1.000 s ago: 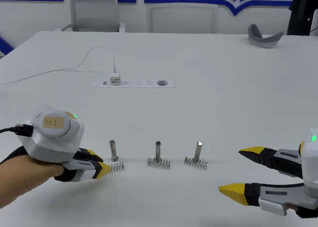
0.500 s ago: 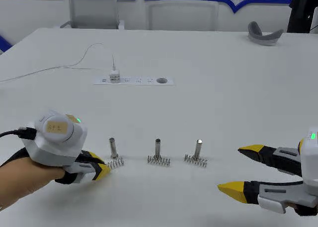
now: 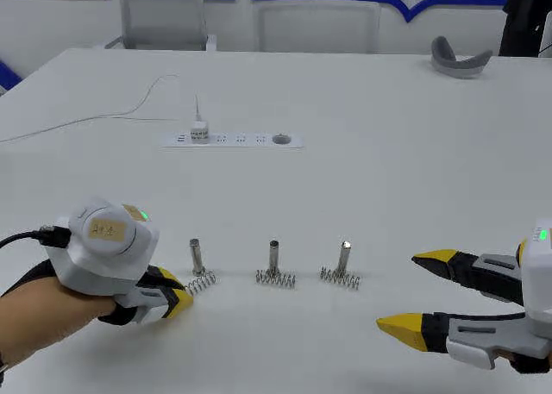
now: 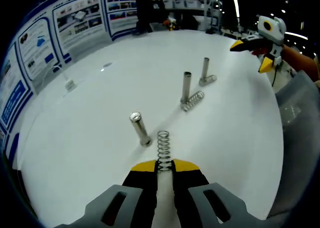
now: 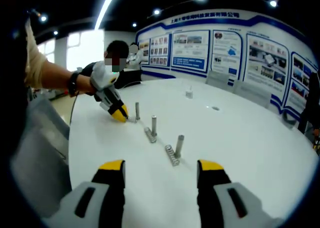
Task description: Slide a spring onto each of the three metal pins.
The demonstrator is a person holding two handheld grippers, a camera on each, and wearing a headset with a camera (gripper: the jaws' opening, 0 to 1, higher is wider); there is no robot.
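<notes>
Three short metal pins stand in a row on the white table: left pin (image 3: 197, 256), middle pin (image 3: 273, 258), right pin (image 3: 343, 259). A small spring lies at the foot of each pin. My left gripper (image 3: 178, 297) (image 4: 163, 164) is shut on the near end of the left spring (image 3: 201, 283) (image 4: 163, 143), which still rests beside the left pin (image 4: 139, 128). The middle spring (image 3: 275, 280) and right spring (image 3: 340, 280) lie loose. My right gripper (image 3: 416, 295) (image 5: 162, 165) stands open, well to the right of the right pin (image 5: 179, 145).
A white power strip (image 3: 233, 140) with a plugged-in cable lies farther back on the table. A grey curved object (image 3: 460, 62) sits at the far right edge. Chairs stand behind the table. A person is seen beyond the left gripper in the right gripper view.
My left gripper has shifted slightly and now grips the left spring's end, which has tilted a little. The right gripper has stayed put. The head camera has moved slightly.
</notes>
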